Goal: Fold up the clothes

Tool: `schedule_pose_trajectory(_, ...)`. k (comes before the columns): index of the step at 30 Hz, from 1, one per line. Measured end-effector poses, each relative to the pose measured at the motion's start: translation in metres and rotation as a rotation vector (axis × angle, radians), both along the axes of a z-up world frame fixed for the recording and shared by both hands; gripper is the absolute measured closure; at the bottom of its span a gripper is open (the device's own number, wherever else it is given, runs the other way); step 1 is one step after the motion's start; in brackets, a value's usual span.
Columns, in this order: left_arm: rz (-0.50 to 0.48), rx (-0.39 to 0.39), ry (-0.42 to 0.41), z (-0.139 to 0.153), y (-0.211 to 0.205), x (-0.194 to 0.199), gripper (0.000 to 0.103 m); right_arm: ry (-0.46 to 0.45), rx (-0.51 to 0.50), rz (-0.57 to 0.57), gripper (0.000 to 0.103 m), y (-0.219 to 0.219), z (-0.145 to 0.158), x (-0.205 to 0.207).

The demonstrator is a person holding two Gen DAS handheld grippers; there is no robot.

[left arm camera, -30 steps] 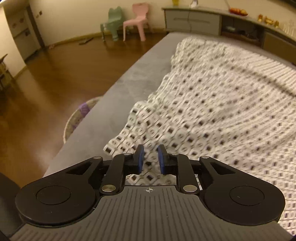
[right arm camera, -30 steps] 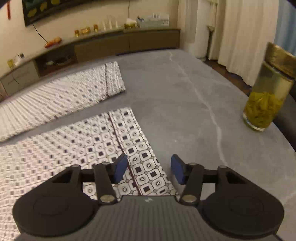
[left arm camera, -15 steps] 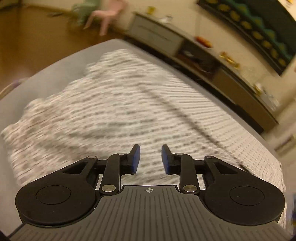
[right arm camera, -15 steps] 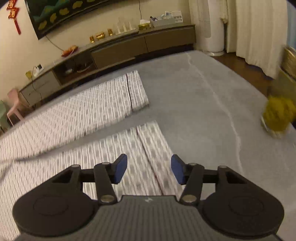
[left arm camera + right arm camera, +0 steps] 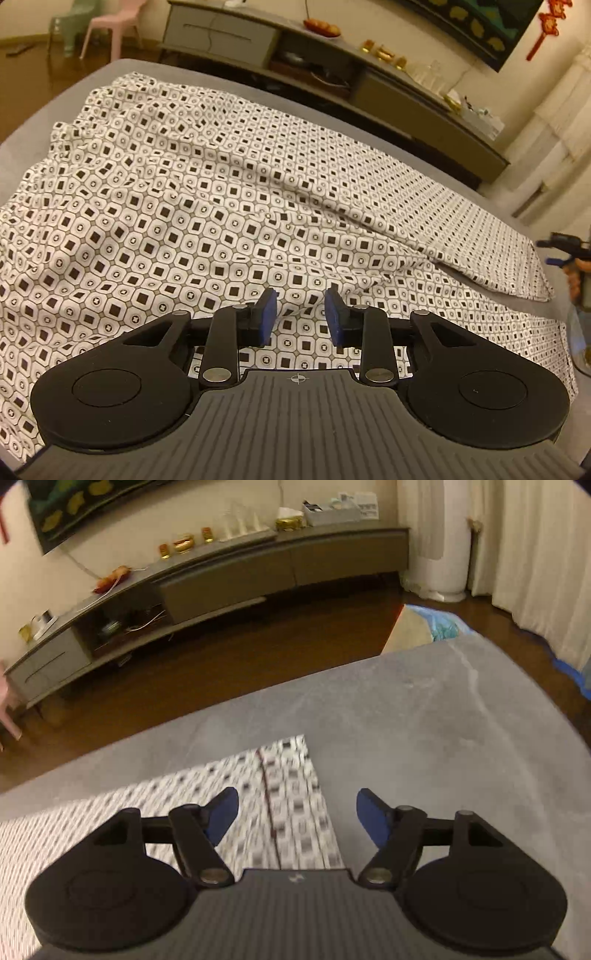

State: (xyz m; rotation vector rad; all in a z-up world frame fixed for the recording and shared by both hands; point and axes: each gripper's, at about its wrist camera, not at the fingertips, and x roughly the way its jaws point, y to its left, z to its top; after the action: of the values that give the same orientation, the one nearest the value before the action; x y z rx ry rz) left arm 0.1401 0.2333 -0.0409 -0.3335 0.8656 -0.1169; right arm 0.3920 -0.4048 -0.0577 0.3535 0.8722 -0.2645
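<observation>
patterned trousers, spread on grey counter; left gripper jaws parted, empty, above fabric; right gripper jaws wide, empty, over leg hem.

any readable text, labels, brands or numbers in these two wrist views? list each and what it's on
None can be read.
Left gripper body: only a crosshair mark, no text.
Right gripper body: a small pale mark, too small to read.
Boxes on the sideboard: any print too small to read.
Patterned garment: squares and circles only, no lettering.
Red wall ornament: too small to tell.
</observation>
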Motion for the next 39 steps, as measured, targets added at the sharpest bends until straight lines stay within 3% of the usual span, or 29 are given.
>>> schedule_pose_trajectory(3, -0.018, -0.014, 0.003, -0.002, -0.001, 0.0, 0.085, -0.02, -0.038, 0.018, 0.03, -0.001, -0.012, 0.015)
schedule_pose_trajectory(4, -0.024, -0.019, 0.004, -0.002, -0.001, 0.0, 0.085, -0.021, -0.065, 0.046, 0.037, 0.002, -0.013, 0.019)
schedule_pose_trajectory(5, -0.03, -0.024, 0.006, -0.003, -0.001, 0.0, 0.085, -0.02, -0.085, 0.08, 0.072, 0.007, -0.012, 0.021)
schedule_pose_trajectory(6, -0.036, -0.028, 0.007, -0.003, -0.001, 0.0, 0.085, -0.018, -0.099, 0.12, 0.093, 0.013, -0.01, 0.022)
schedule_pose_trajectory(9, -0.04, -0.043, 0.015, -0.006, -0.001, -0.001, 0.085, -0.085, -0.155, 0.214, 0.098, 0.035, 0.012, 0.004)
schedule_pose_trajectory(11, -0.028, -0.071, 0.021, -0.008, 0.001, -0.001, 0.085, -0.194, -0.212, 0.325, 0.101, 0.057, 0.042, -0.039)
schedule_pose_trajectory(14, -0.017, -0.135, 0.015, -0.007, 0.002, -0.005, 0.085, -0.367, -0.305, 0.558, 0.103, 0.09, 0.082, -0.146)
schedule_pose_trajectory(17, -0.035, -0.265, 0.001, -0.004, -0.006, -0.003, 0.082, -0.404, -0.379, 0.71, 0.103, 0.105, 0.088, -0.252)
schedule_pose_trajectory(21, -0.08, -0.427, 0.031, -0.003, -0.036, 0.011, 0.067, -0.348, -0.395, 0.674, 0.103, 0.106, 0.067, -0.315)
schedule_pose_trajectory(22, -0.085, -0.426, 0.036, -0.001, -0.047, 0.017, 0.067, -0.336, -0.386, 0.651, 0.103, 0.106, 0.062, -0.324)
schedule_pose_trajectory(25, -0.08, -0.431, 0.049, 0.009, -0.077, 0.035, 0.067, -0.287, -0.308, 0.514, 0.102, 0.096, 0.049, -0.327)
schedule_pose_trajectory(27, -0.102, -0.444, 0.037, 0.018, -0.097, 0.041, 0.066, -0.245, -0.271, 0.486, 0.096, 0.097, 0.042, -0.318)
schedule_pose_trajectory(30, -0.153, -0.442, 0.02, 0.03, -0.124, 0.044, 0.062, -0.226, -0.336, 0.558, 0.074, 0.124, 0.043, -0.298)
schedule_pose_trajectory(31, -0.16, -0.45, 0.029, 0.028, -0.13, 0.045, 0.062, -0.219, -0.353, 0.589, 0.06, 0.135, 0.043, -0.288)
schedule_pose_trajectory(32, -0.166, -0.457, 0.037, 0.027, -0.135, 0.046, 0.062, -0.205, -0.373, 0.619, 0.058, 0.147, 0.041, -0.275)
schedule_pose_trajectory(35, -0.159, -0.48, 0.064, 0.018, -0.151, 0.051, 0.062, -0.135, -0.417, 0.671, 0.06, 0.178, 0.021, -0.23)
schedule_pose_trajectory(39, -0.154, -0.517, 0.08, 0.01, -0.155, 0.058, 0.062, -0.077, -0.414, 0.64, 0.064, 0.188, -0.005, -0.188)
